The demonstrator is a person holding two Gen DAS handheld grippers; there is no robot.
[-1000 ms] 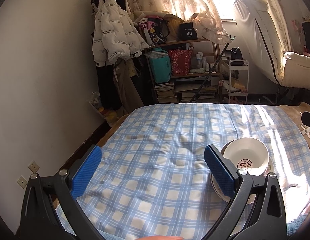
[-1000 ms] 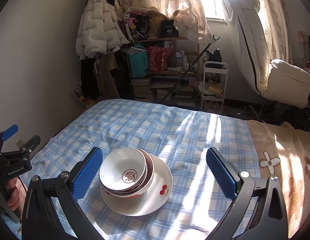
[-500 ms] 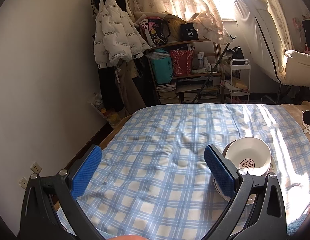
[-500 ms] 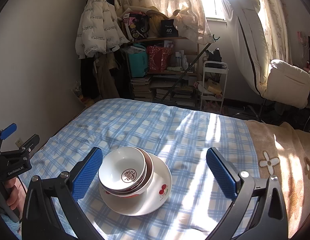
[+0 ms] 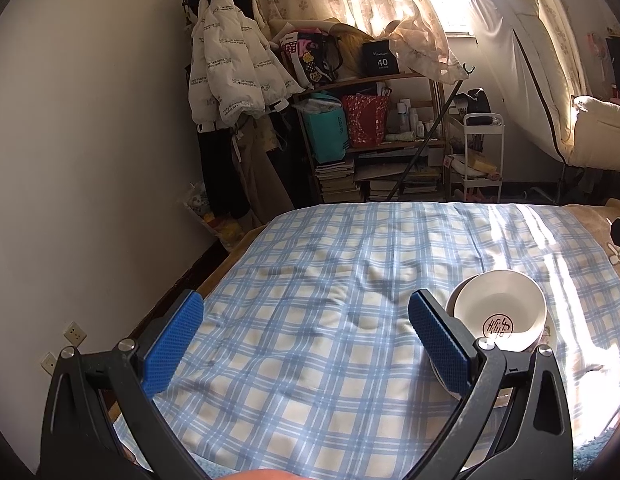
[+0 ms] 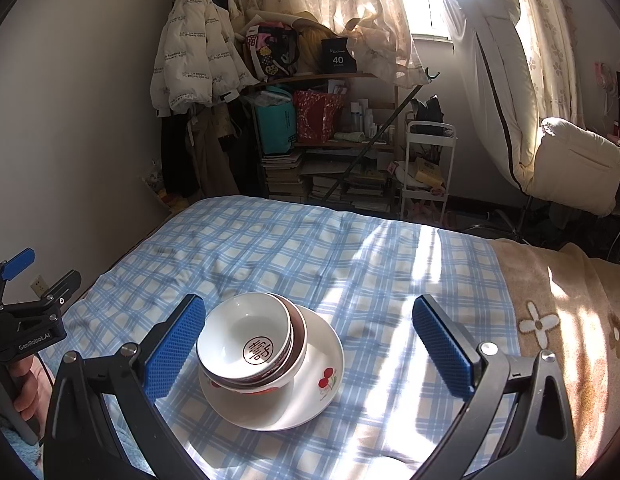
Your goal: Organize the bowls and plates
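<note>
Top bowl: white, red round emblem inside; nested in the stack, lower centre-left of the right wrist view.
Lower bowls: at least one more beneath, brown-rimmed; exact count unclear.
Plate: white with a cherry print, under the bowls, lying on the checked sheet.
Right gripper: spread wide, holding nothing; the left pad sits just beside the top bowl, whether touching I cannot tell.
Left gripper: spread wide and empty over bare sheet, the stack at lower right of its view behind the right pad.
Stacking: looks finished.
Risk: the bowls sit off-centre toward the plate's left edge on soft bedding; a nudge from the near pad would likely tip or slide the stack.
</note>
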